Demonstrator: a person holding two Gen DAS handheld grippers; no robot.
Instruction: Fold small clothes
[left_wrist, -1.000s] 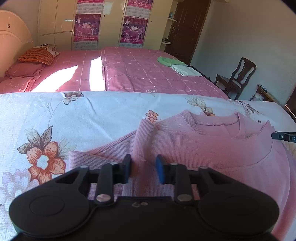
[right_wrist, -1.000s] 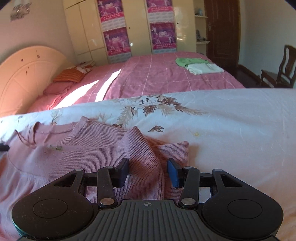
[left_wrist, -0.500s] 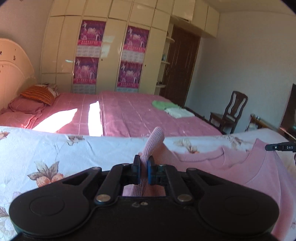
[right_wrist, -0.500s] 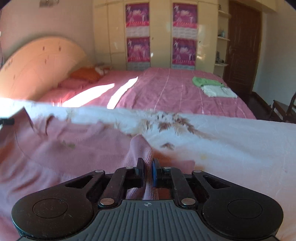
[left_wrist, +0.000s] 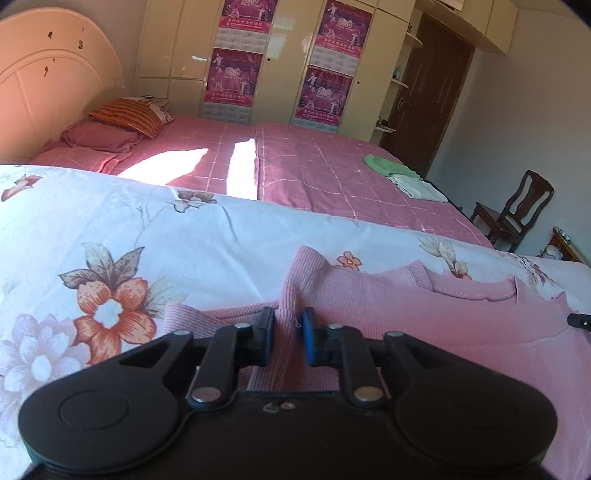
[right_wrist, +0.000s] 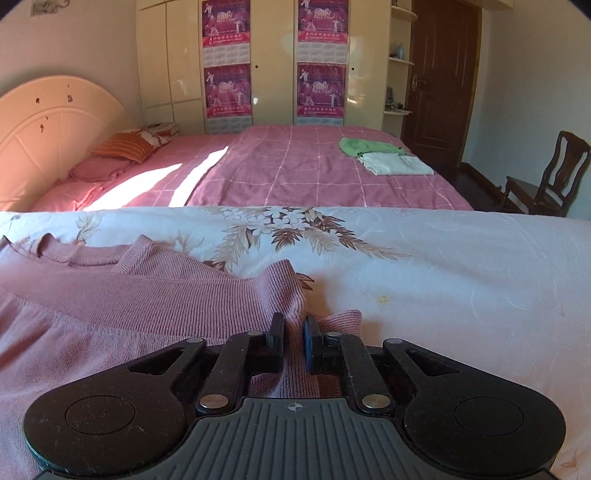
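A pink knit sweater (left_wrist: 424, 325) lies on the floral sheet (left_wrist: 147, 240), neckline away from me. My left gripper (left_wrist: 287, 332) sits low over the sweater's left shoulder; its jaws are opening, and a raised fold of knit still stands between the parted pads. In the right wrist view, the same sweater (right_wrist: 129, 295) spreads to the left. My right gripper (right_wrist: 294, 334) is shut on a pinched fold at its right shoulder, beside the sleeve. The right gripper's tip (left_wrist: 580, 319) shows at the far right of the left wrist view.
Beyond the floral sheet (right_wrist: 443, 266) is a pink checked bed (right_wrist: 295, 173) with a green cloth (right_wrist: 365, 147) and a white folded cloth (right_wrist: 395, 164). Pillows (left_wrist: 125, 118) lie by the headboard. A wooden chair (left_wrist: 517, 210) stands at the right wall.
A second ago both grippers stood open over the sweater's shoulders. They then shut on folds and lifted them. Now the sweater is back down and the left jaws have parted.
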